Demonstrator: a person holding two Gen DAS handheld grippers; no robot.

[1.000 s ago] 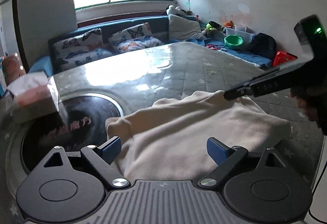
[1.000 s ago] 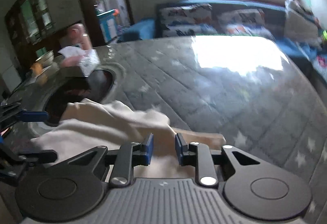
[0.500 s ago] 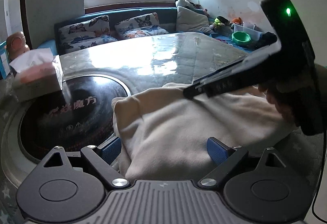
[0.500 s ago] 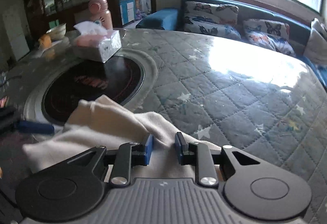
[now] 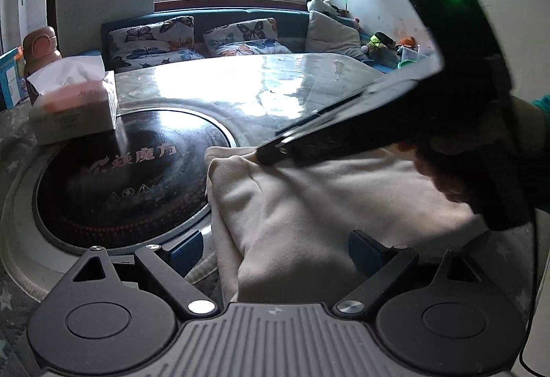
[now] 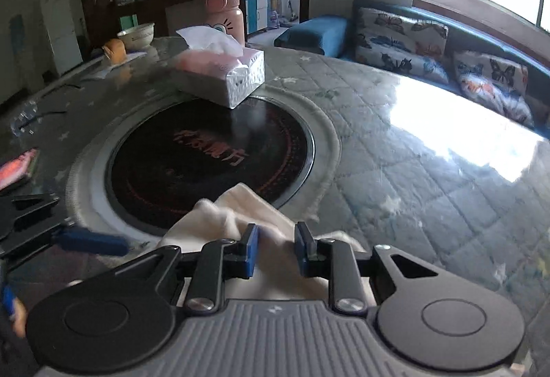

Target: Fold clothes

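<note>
The cream garment (image 5: 309,205) lay bunched on the quilted table (image 6: 429,177), its far edge spilling onto the black round hob (image 6: 206,153) set in the tabletop. It looked soft, light and floppy, likely to sag and slide on the glossy cover, so it would be best pinched at a hem or corner, not mid-panel. The right gripper (image 6: 274,248) had its jaws only partly closed with a fold of the cloth between them; whether the pads actually bit was not clear. The left gripper (image 5: 275,248) stood wide apart astride the near edge of the garment, gripping nothing. Beyond the hob sat a tissue box (image 6: 220,74) and a pink bottle (image 6: 223,12).
</note>
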